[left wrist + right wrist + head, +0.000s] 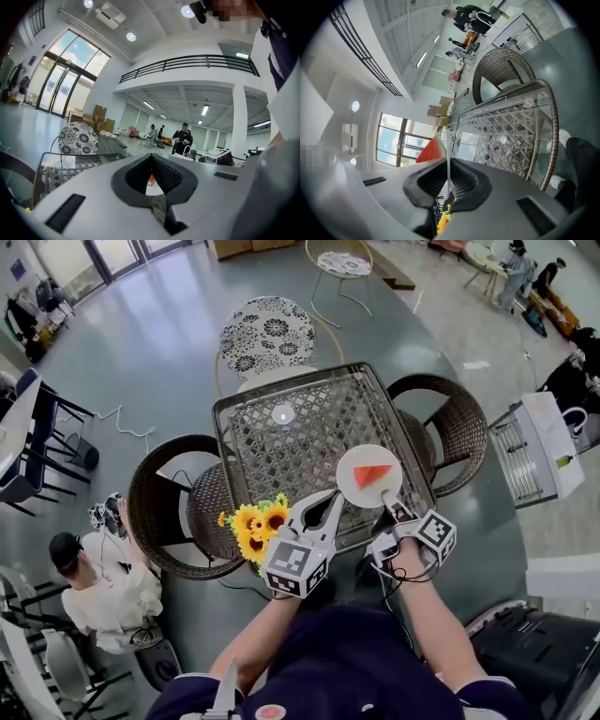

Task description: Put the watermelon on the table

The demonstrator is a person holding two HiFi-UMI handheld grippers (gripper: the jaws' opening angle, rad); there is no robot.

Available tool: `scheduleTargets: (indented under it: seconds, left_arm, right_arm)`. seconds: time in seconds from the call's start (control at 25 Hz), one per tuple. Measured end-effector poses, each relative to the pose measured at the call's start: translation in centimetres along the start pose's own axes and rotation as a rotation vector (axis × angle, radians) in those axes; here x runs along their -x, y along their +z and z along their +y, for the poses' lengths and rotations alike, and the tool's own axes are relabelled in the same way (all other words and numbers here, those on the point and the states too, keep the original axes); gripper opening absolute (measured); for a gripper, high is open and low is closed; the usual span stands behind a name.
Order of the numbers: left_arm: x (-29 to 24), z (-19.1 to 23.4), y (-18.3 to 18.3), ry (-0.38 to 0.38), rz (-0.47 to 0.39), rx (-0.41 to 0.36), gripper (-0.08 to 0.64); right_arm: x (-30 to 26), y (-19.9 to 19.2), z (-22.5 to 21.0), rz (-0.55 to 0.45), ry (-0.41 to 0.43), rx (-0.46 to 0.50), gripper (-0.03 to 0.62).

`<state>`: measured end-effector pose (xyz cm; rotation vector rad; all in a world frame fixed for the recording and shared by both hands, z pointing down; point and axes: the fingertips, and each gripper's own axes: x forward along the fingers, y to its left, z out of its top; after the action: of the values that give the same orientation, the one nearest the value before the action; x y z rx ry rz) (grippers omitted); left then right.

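Note:
A red wedge of watermelon [372, 474] lies on a round white plate [368, 501] over the near right part of the glass-topped wicker table [281, 442]. My right gripper [385, 505] is shut on the plate's near rim. In the right gripper view the plate [448, 159] runs edge-on between the pads, with the watermelon [431, 151] on its left face. My left gripper [330, 498] points at the plate's left rim with its pads together and nothing between them; whether it touches the plate I cannot tell. Past its jaws show the plate [152, 188] and the watermelon [151, 179].
A bunch of sunflowers [255, 524] stands at the table's near left corner. Wicker chairs flank the table at left [173, 507] and right [450, 423], and a patterned chair [267, 334] stands behind. A person [103, 592] sits at lower left. A white rack [539, 446] stands at right.

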<state>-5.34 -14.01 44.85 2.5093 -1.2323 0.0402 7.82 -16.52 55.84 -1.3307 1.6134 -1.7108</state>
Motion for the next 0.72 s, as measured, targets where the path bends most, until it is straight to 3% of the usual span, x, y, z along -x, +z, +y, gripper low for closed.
scheduleTargets:
  seconds: [0.72]
  left_arm:
    - [-6.4,-0.8,-4.5,0.058,0.084,-0.024,0.005]
  right_arm:
    - [-7.8,3.9,-8.6,0.143,-0.091,0.046,0.014]
